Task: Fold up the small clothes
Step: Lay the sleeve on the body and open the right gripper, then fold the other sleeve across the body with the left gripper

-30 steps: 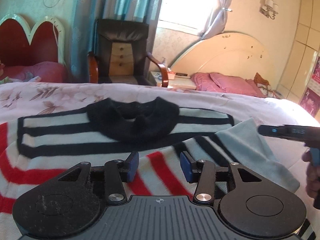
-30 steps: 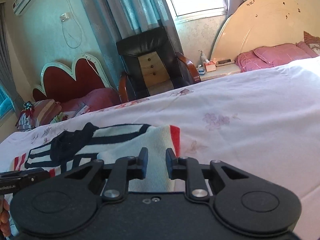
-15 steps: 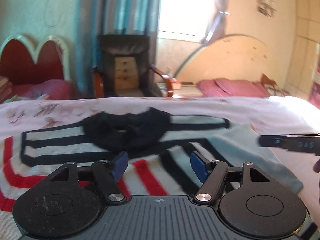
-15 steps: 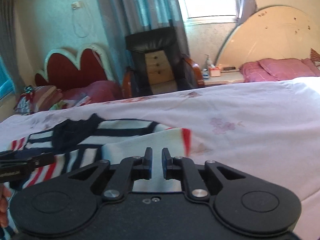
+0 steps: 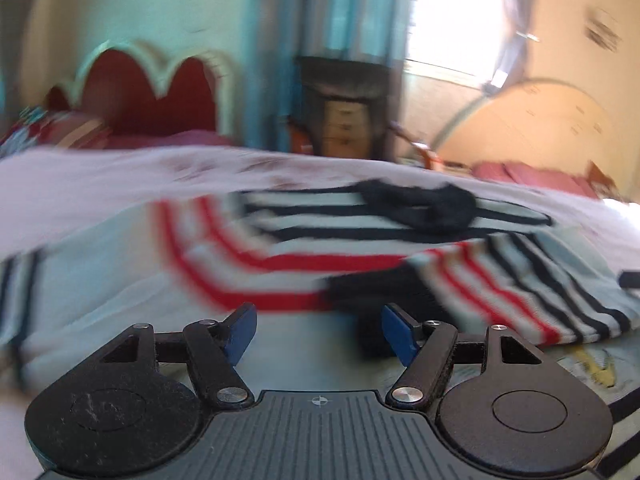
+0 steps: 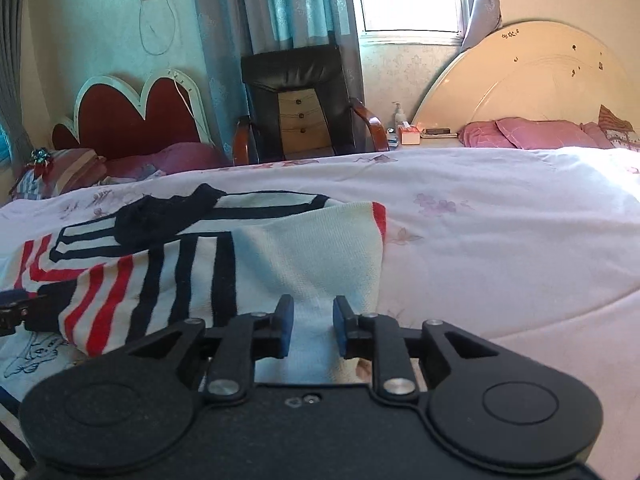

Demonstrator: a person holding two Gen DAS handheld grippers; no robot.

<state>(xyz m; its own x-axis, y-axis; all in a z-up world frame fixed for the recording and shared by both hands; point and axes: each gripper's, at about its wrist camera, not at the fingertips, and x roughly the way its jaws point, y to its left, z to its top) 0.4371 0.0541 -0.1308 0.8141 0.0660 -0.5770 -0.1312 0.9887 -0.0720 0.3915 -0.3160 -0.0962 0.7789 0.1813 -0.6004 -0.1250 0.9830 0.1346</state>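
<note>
From the left wrist view, which is blurred by motion, the left tool (image 5: 319,330) has its blue-padded jaws spread wide with nothing between them. Just beyond it, a knitted sweater striped in white, navy and red (image 5: 320,248) lies spread on the white floral-print bed cover (image 5: 100,184). The sweater's dark navy collar (image 5: 420,204) sits on its far side, and its right sleeve is folded across the body. A red scalloped headboard (image 5: 152,92) stands well behind the sweater to the left.

From the right wrist view, the right tool (image 6: 313,330) has its jaws parted a little, and the pale knit of the sweater (image 6: 308,260) runs down between the pads; whether they touch the cloth cannot be told. The folded sleeve with its red and navy stripes lies left of the tool, and the navy collar (image 6: 160,216) lies farther back. Beyond the sweater stand a black leather armchair (image 6: 296,100) and a cream rounded headboard (image 6: 520,80), with pink pillows (image 6: 536,132) at its foot.
</note>
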